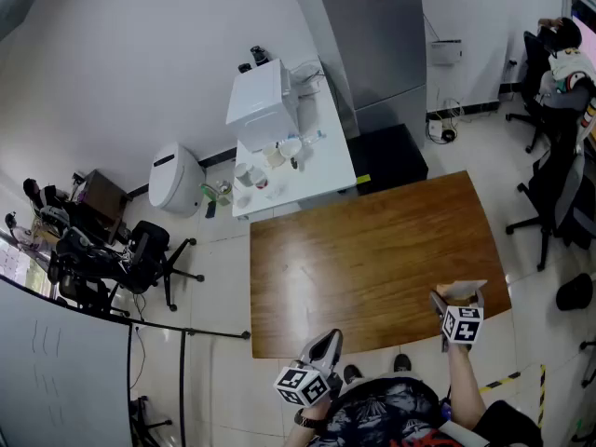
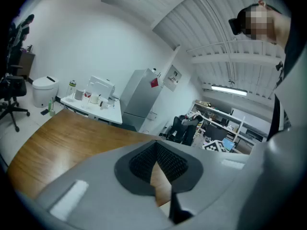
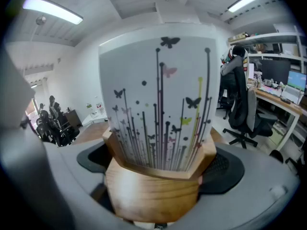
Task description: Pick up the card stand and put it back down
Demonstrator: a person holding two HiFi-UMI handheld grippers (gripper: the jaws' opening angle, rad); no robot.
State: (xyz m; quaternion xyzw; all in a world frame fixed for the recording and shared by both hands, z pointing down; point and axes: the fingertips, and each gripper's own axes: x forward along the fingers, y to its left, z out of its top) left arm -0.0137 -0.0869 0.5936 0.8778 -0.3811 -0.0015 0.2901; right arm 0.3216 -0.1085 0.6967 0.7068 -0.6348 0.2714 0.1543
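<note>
The card stand [image 3: 153, 190] is a wooden block holding an upright white card [image 3: 160, 99] printed with thin stems and butterflies. It fills the right gripper view, with a black pad [image 3: 230, 169] pressed on each side of the block. In the head view my right gripper [image 1: 458, 300] is shut on the card stand [image 1: 461, 290] over the near right part of the wooden table [image 1: 372, 250]. Whether the block touches the tabletop cannot be told. My left gripper [image 1: 326, 345] hangs off the table's near edge, its pads [image 2: 170, 164] meeting at the tips with nothing between them.
A white side table [image 1: 321, 170] with cups and a white appliance [image 1: 263, 105] stands beyond the wooden table, next to a grey cabinet [image 1: 372, 45]. Office chairs stand at the left [image 1: 140, 254] and right [image 1: 559, 194]. A person sits at the far right [image 1: 563, 63].
</note>
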